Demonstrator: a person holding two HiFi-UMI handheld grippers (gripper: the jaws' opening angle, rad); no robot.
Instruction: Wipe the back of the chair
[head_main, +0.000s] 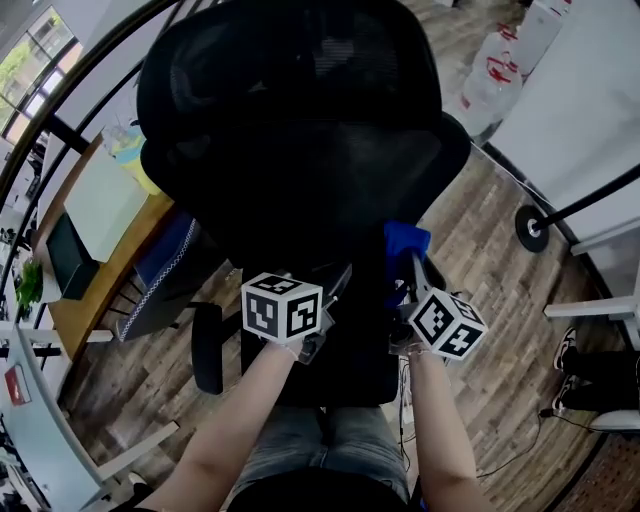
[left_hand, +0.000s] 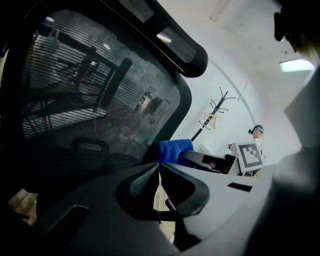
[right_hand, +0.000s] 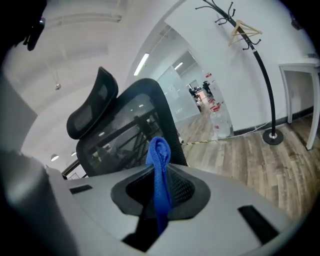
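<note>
The black mesh chair back (head_main: 300, 150) fills the middle of the head view, seen from behind. My right gripper (head_main: 407, 258) is shut on a folded blue cloth (head_main: 405, 240), which lies at the lower right edge of the chair back. In the right gripper view the cloth (right_hand: 159, 165) stands up between the jaws of the right gripper (right_hand: 161, 172), with the chair back (right_hand: 130, 130) and headrest (right_hand: 92, 107) just beyond. My left gripper (head_main: 336, 283) is low on the chair's rear. Seen from its own camera, the left gripper (left_hand: 159, 171) is shut on nothing beside the mesh (left_hand: 100, 100) and the cloth (left_hand: 175, 150).
A wooden desk (head_main: 100, 210) stands left of the chair. A coat stand has its base (head_main: 530, 228) on the wood floor at right, in front of a white partition (head_main: 590, 110). A white bag (head_main: 490, 70) sits far right. Cables trail near someone's shoe (head_main: 567, 350).
</note>
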